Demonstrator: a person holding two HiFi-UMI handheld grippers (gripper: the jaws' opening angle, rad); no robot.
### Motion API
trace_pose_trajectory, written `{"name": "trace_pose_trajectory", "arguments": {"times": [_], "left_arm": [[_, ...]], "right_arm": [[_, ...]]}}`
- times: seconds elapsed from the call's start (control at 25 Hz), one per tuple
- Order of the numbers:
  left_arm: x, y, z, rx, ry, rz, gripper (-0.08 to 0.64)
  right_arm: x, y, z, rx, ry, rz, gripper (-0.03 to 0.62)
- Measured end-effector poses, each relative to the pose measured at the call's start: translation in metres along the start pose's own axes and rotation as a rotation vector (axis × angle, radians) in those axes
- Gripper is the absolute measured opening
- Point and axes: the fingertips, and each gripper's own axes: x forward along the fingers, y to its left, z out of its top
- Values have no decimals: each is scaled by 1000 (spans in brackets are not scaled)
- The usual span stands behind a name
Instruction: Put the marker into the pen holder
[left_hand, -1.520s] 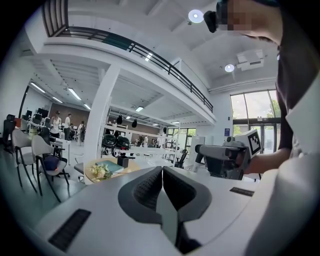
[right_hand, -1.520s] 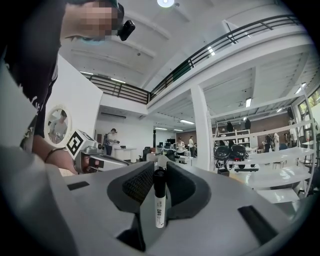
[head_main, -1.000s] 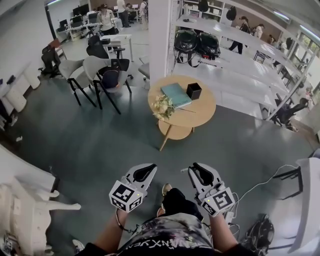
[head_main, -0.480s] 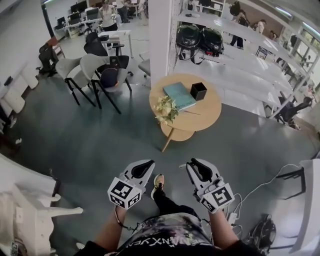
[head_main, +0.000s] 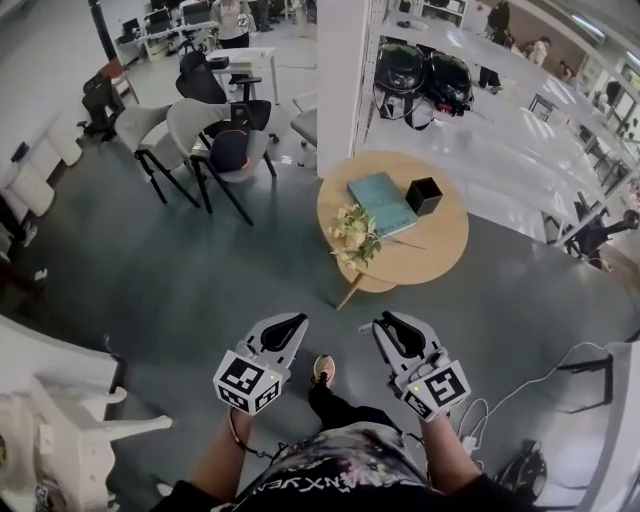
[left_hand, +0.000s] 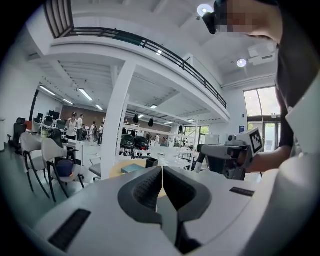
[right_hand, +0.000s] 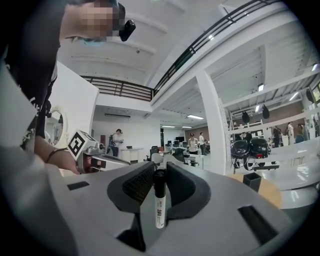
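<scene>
Marker (right_hand: 159, 197) clenched in my right fingers (right_hand: 137, 182) — left fingers (left_hand: 147, 187) pressed together, empty — pen holder (head_main: 424, 196) well apart on the bench (head_main: 440, 250).

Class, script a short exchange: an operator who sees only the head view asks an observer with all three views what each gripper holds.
Operator: From above I can't see between the jaws of the right gripper. Is anything there?
Observer: Yes. The right gripper view shows a marker clamped in its jaws, black cap pointing forward.
Operator: And the left gripper?
Observer: The left gripper view shows its jaws closed together with nothing between them.
</scene>
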Motion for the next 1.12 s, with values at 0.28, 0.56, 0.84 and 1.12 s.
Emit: {"name": "trace_pose_trajectory", "arguments": {"times": [0.28, 0.56, 0.84, 1.12], "left_arm": [[29, 74, 25, 4, 2, 47, 26], [60, 131, 44, 9, 12, 73, 26], [88, 174, 70, 37, 1, 98, 26], [113, 197, 97, 83, -10, 110, 26]], "right_arm": [[76, -32, 14, 13, -11, 45, 80], [142, -64, 26, 25, -29, 75, 81], [190, -97, 44, 18, -63, 102, 81], [213, -126, 65, 1, -110, 111, 80]]}}
